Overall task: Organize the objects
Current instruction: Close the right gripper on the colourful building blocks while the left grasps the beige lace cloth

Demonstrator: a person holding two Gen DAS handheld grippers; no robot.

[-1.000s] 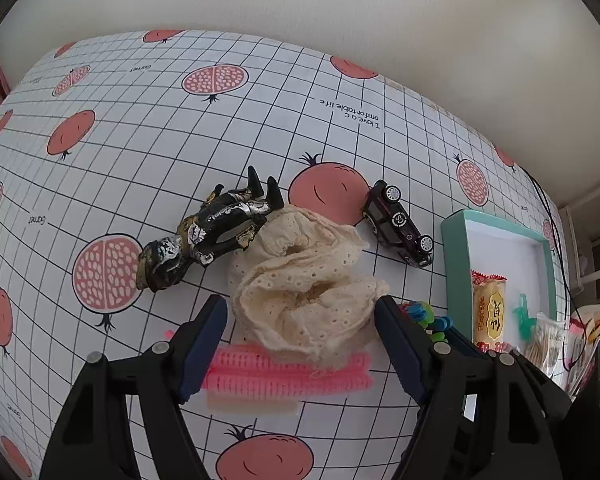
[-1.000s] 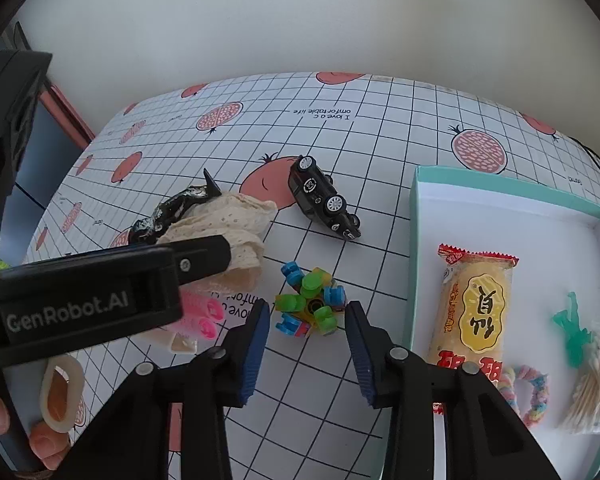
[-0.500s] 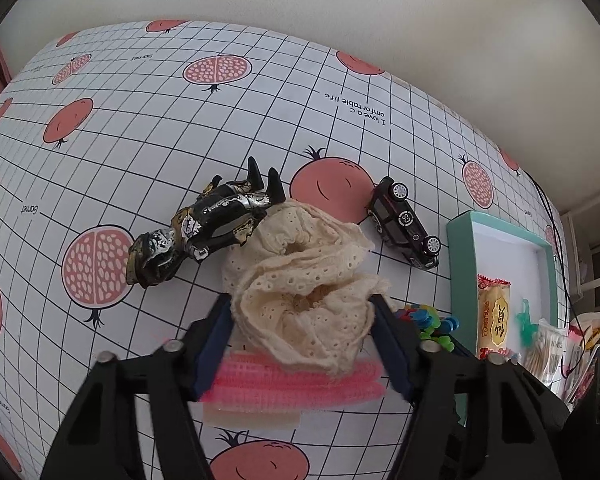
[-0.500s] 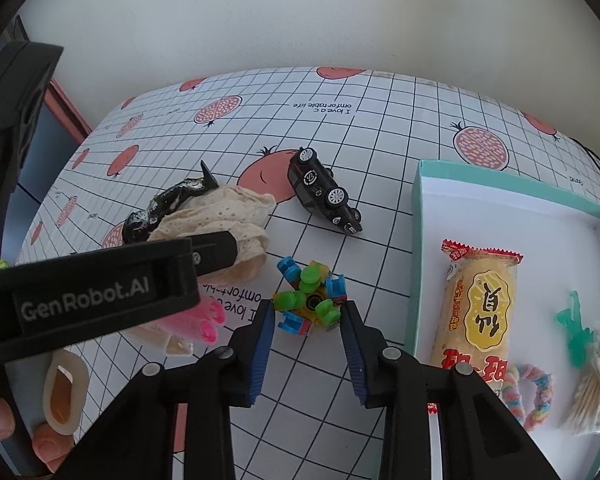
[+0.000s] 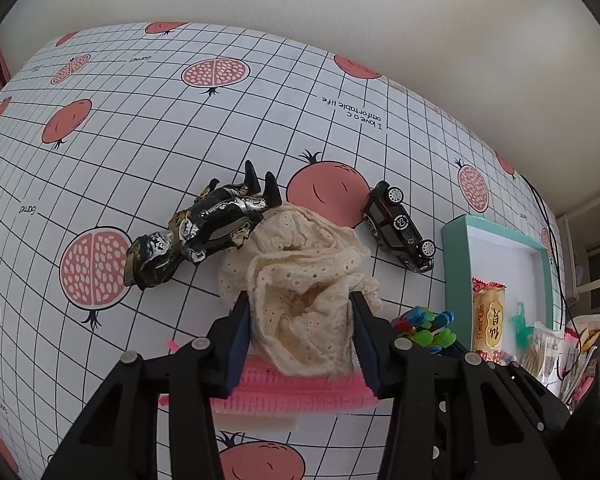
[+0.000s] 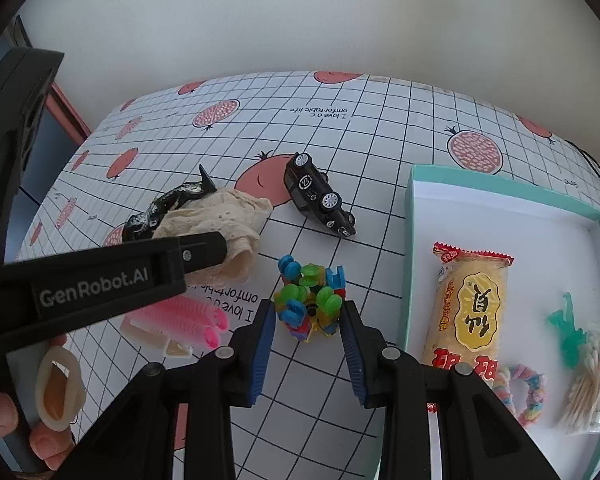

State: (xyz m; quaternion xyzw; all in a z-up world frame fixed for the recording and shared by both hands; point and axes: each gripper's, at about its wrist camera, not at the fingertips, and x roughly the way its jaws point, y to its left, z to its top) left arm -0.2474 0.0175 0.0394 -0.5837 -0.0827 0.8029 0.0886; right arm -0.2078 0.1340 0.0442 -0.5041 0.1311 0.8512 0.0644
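Left tongs (image 5: 300, 320) closed onto the cream lace cloth (image 5: 300, 276), both blue-lined fingers pressing its bunched near end; the cloth rests on the counter (image 5: 140, 120) (white grid print with pomegranates) and spreads away beyond the fingertips. Under the left tongs and the cloth lies a pink hair roller (image 5: 300, 388), touching the cloth's near edge. Beyond the cloth, off to the left of these tongs, a black and silver toy figure (image 5: 196, 232) lies on its side, its legs touching the cloth's far edge. Ahead and to the right sits a black toy car (image 5: 400, 228), near the cloth but apart from it.

Right tongs (image 6: 306, 320) partly open, fingers on either side of a cluster of coloured plastic blocks (image 6: 308, 296); whether the pads actually touch the blocks I cannot tell; the blocks sit on the counter. Straight ahead of these tongs is the toy car, well apart. To the right stands a teal-rimmed tray (image 6: 410, 240); inside it a yellow snack packet (image 6: 472, 304), a small green plastic piece (image 6: 568, 332), a pastel braided ring (image 6: 520, 392) and a pack of cotton swabs (image 6: 592, 376), the last three crowded toward the near right corner. Left of the right tongs, the other gripper crosses the view, clamped on the cloth.
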